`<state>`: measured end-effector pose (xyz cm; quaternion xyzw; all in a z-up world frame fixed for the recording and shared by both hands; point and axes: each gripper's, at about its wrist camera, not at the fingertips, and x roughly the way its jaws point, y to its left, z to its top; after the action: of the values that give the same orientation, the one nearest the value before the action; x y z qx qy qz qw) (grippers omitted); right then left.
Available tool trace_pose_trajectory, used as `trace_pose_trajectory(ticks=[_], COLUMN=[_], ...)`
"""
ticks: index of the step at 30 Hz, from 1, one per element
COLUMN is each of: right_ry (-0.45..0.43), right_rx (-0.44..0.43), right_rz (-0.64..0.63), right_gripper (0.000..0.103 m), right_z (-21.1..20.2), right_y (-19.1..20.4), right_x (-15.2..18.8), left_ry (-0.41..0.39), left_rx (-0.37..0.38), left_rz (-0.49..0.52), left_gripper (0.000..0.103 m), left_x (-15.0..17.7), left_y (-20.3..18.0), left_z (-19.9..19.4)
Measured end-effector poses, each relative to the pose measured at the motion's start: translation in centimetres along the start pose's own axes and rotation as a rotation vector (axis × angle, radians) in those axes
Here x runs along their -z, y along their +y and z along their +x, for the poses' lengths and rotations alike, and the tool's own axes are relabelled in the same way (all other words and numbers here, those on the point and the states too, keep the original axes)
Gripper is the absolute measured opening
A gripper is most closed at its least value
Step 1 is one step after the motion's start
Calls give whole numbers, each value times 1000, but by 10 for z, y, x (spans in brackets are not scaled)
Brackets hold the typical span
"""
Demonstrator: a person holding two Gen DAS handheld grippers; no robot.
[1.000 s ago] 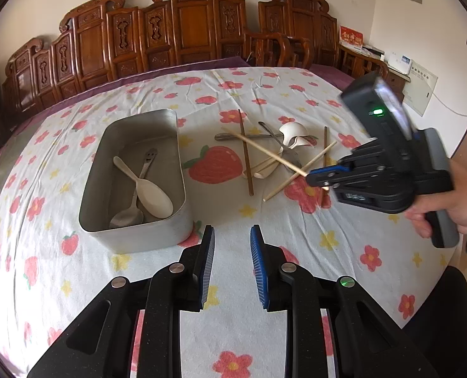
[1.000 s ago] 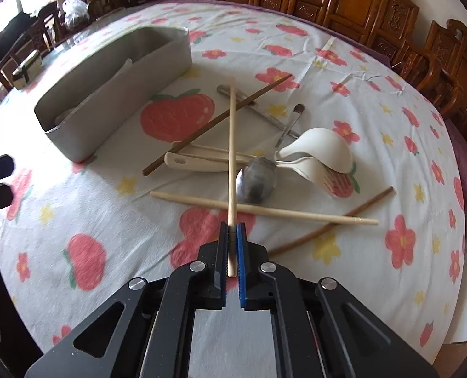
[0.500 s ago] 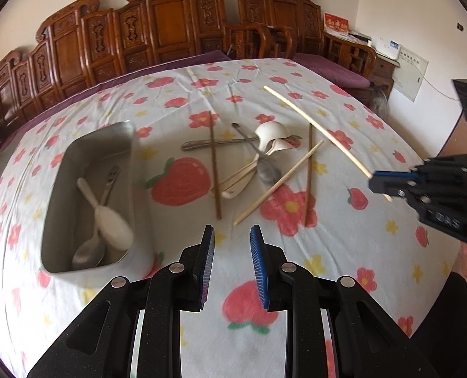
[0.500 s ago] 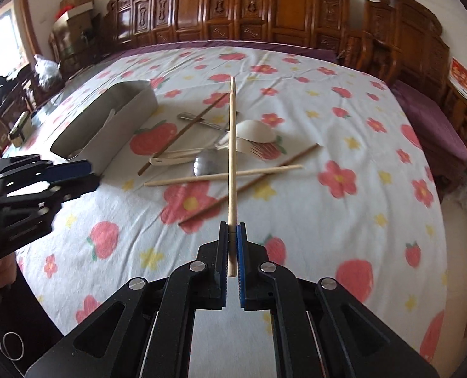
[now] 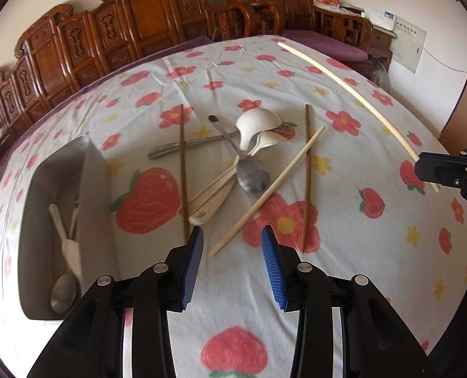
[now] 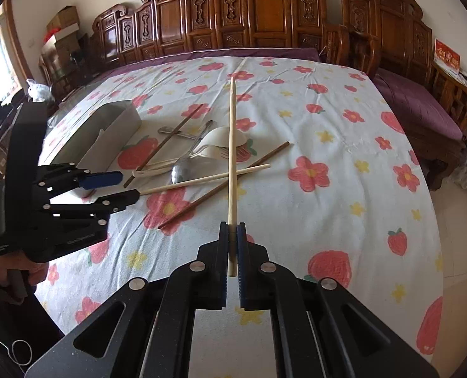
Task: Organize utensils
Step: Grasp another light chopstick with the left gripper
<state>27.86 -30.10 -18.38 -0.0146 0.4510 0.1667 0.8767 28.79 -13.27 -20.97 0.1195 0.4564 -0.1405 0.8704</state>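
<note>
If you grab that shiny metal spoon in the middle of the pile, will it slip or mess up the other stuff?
Probably a bit slippery: the metal spoon looks smooth and polished. It likely stays stiff, being metal. Lifting it would probably disturb the pile, since its handle runs under the white spoons and crosses the fork.

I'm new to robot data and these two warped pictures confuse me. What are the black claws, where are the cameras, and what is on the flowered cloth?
There is no robot: a person holds a hand-held gripper in each hand, each carrying a fisheye camera looking along its fingers. The left gripper, seen in its own view, is open and empty; its jaws have just been opening. The right gripper is shut on a pale chopstick, lifted above the table. On the tablecloth lie a heap of chopsticks, spoons and a fork, and a metal tray already holding spoons.
</note>
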Motion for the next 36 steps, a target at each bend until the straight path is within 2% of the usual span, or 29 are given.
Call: trace_pose_trajectory(ticks=[6, 19, 28, 30, 34, 36], right_ry=[8, 20, 32, 33, 35, 37], right_rx=[-2, -6, -5, -6, -7, -4], right_rz=[26, 26, 29, 27, 25, 23], right_gripper=[6, 6, 6, 6, 6, 6], right_z=[2, 6, 11, 11, 12, 12], right_y=[-9, -10, -9, -9, -7, -7], right_x=[1, 2, 5, 5, 6, 6], left_ry=[24, 77, 84, 85, 87, 97], left_rx=[18, 31, 52, 64, 81, 79], left_rz=[61, 114, 91, 83, 77, 76], left_gripper=[36, 36, 36, 33, 16, 13], left_x=[-9, -20, -23, -24, -24, -23], left_y=[-14, -22, -22, -21, -21, -24], left_z=[16, 35, 42, 43, 43, 41])
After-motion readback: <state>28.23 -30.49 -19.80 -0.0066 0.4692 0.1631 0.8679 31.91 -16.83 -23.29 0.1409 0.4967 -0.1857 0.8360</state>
